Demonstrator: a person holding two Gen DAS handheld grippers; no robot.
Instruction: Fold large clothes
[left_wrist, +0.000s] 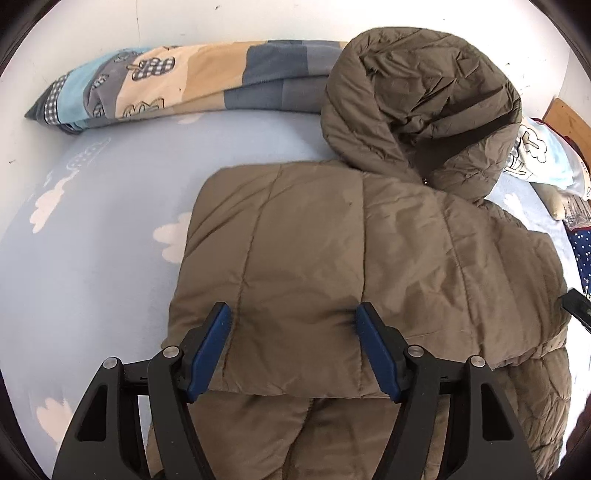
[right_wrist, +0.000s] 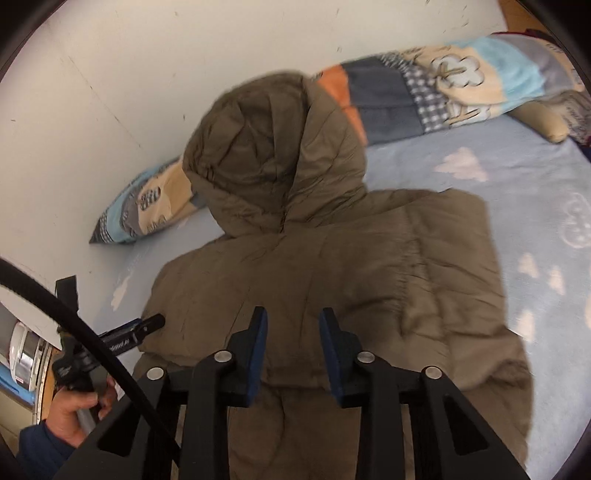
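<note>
The bed (left_wrist: 92, 229), under a pale blue sheet with white clouds, fills both views. On it lies the jacket (left_wrist: 332, 251), a large olive-brown padded coat, taking up the centre and right of the left wrist view and the middle of the right wrist view. Its sides are folded in over the body, giving a blocky shape with quilted seams running top to bottom. The hood (left_wrist: 421, 107) rests puffed and creased at the upper right, against a patchwork quilt (left_wrist: 177, 81) along the white wall.

The left tongs (left_wrist: 293, 314) sit at the bottom centre, jaws spread wide over the folded panel's lower edge, pads not squeezing the fabric. The right tongs (right_wrist: 291, 317) hang at the bottom centre of their view above the jacket's middle, jaws partly apart, gripping nothing. A hand (right_wrist: 74, 410) holds the left tool at lower left.
</note>
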